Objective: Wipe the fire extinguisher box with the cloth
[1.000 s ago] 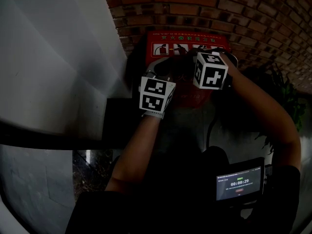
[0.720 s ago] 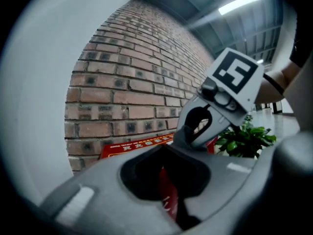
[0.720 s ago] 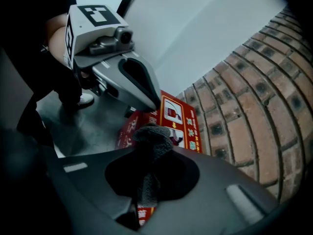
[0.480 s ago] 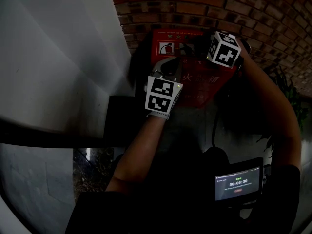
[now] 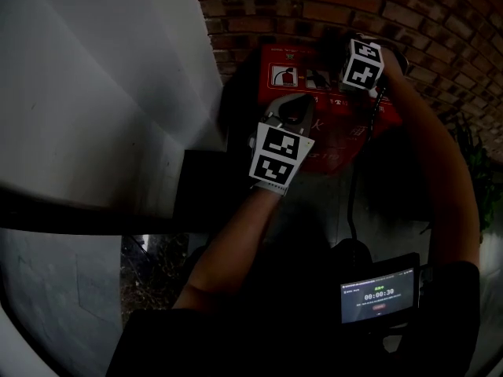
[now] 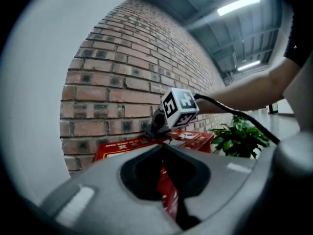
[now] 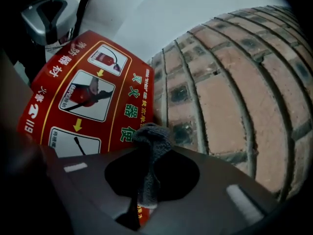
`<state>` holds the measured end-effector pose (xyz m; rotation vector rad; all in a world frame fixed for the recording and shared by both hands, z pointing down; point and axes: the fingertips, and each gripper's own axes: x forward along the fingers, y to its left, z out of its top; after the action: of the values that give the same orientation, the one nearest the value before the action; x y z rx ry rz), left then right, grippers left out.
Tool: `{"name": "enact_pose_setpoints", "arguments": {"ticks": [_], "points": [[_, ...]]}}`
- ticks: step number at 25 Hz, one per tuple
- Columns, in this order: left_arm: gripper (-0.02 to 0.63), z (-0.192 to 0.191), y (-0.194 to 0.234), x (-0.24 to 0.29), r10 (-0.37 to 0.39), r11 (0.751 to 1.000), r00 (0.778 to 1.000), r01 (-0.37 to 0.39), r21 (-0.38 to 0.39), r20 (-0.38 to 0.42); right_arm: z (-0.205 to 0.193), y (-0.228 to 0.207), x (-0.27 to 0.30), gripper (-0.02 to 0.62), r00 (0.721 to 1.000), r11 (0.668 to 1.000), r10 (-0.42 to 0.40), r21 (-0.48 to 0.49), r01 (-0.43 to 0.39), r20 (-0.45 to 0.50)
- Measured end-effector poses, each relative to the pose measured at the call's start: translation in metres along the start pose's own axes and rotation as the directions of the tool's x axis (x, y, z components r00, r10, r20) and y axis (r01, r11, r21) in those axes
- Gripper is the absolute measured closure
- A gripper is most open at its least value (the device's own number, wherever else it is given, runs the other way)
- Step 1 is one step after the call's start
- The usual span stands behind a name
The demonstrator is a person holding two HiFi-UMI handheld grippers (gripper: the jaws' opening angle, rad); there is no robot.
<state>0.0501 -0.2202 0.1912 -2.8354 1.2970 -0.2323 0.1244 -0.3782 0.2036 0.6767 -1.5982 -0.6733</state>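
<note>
The red fire extinguisher box (image 5: 334,120) stands against the brick wall; its lid with picture instructions (image 7: 83,92) fills the right gripper view. My right gripper (image 5: 332,55) is over the lid's far edge by the wall, shut on a grey cloth (image 7: 150,155) whose bunched end sticks out past the jaws onto the lid. My left gripper (image 5: 292,110) is at the box's near left side, jaws shut with nothing between them; the box (image 6: 128,143) shows through the slit. The right gripper (image 6: 155,125) rests on the lid in the left gripper view.
A brick wall (image 5: 330,6) runs behind the box. A white wall (image 5: 102,93) stands close on the left. A green plant (image 6: 239,138) grows to the right of the box. A black cable (image 5: 350,195) trails from the right gripper, and a small screen (image 5: 379,295) sits near my body.
My right gripper has slid with the cloth across the lid toward the brick wall. The left gripper has stayed at the box's near side.
</note>
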Motion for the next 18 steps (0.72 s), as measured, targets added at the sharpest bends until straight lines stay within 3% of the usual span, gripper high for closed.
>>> {"name": "enact_pose_setpoints", "arguments": {"ticks": [5,10,18], "points": [[0.604,-0.004,0.004,-0.002,0.005,1.0,1.0,-0.005,-0.017,-0.001,-0.002,0.01,0.0,0.563,1.0,0.999,0.018,-0.028,-0.018,0.005],[0.604,0.001,0.004,-0.006,0.013,1.0,0.999,-0.014,0.015,0.04,0.005,0.041,-0.024,0.563,0.997,0.995,0.08,-0.064,-0.079,0.016],[0.604,0.003,-0.007,0.002,0.001,1.0,0.999,-0.001,0.012,0.033,0.022,0.087,-0.067,0.563,0.99,0.986,0.123,-0.116,-0.115,0.063]]}}
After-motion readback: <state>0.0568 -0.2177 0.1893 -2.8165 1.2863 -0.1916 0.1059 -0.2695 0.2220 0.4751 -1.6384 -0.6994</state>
